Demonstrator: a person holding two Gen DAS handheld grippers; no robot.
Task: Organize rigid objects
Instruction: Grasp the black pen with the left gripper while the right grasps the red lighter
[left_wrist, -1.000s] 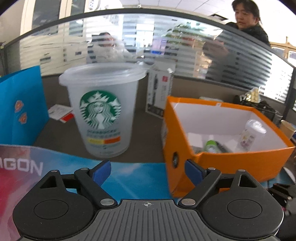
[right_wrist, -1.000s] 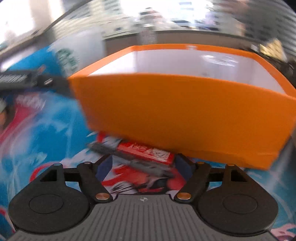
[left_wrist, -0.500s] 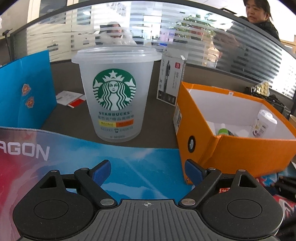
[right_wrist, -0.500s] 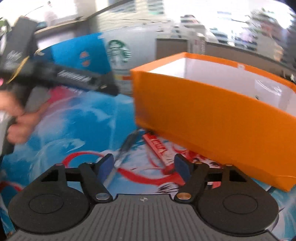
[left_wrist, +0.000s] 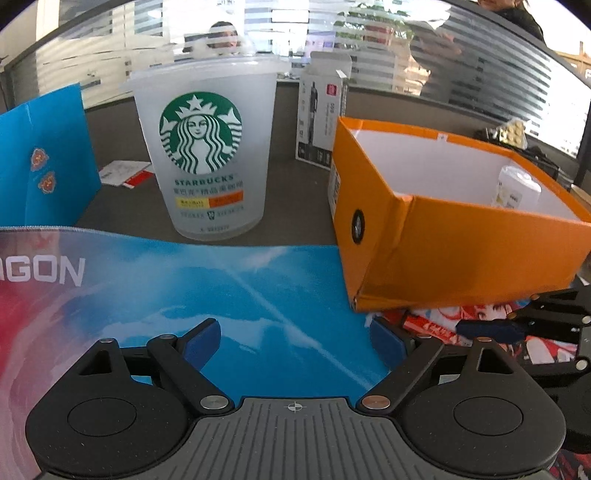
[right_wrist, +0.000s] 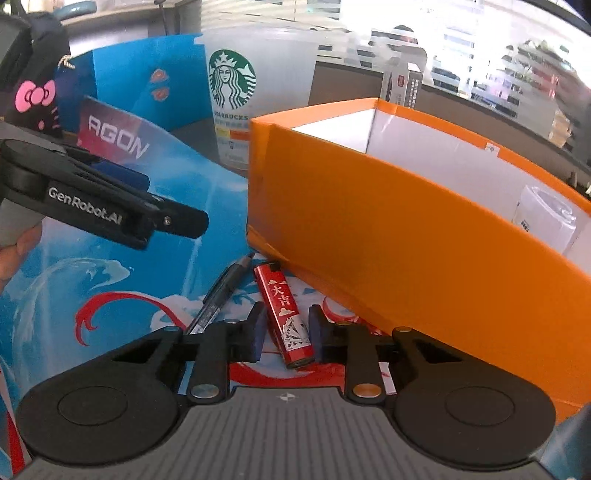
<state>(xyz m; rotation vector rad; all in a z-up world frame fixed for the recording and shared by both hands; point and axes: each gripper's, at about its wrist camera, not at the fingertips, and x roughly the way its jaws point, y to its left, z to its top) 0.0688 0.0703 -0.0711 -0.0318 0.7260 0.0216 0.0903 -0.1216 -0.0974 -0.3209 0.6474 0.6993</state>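
A red lighter (right_wrist: 286, 314) lies on the printed mat beside a black pen (right_wrist: 221, 295), just in front of the orange box (right_wrist: 406, 251). My right gripper (right_wrist: 286, 332) straddles the lighter and its jaws are closing. The right pad touches the lighter's edge, while a sliver of mat still shows at the left pad. My left gripper (left_wrist: 293, 332) is open over the blue mat (left_wrist: 221, 288) with nothing between its fingers. It faces the gap between a frosted Starbucks cup (left_wrist: 207, 155) and the orange box (left_wrist: 461, 251). A white bottle (left_wrist: 517, 188) stands inside the box.
A blue paper bag (left_wrist: 40, 166) stands at the left and a white pen carton (left_wrist: 321, 114) behind the cup. The left gripper's arm (right_wrist: 110, 214) reaches in from the left of the right wrist view. People stand beyond a striped glass partition.
The right jaws have narrowed from wide to close about the lighter, and its view has rolled and settled. The left gripper has sunk toward the mat, nearer the cup and box.
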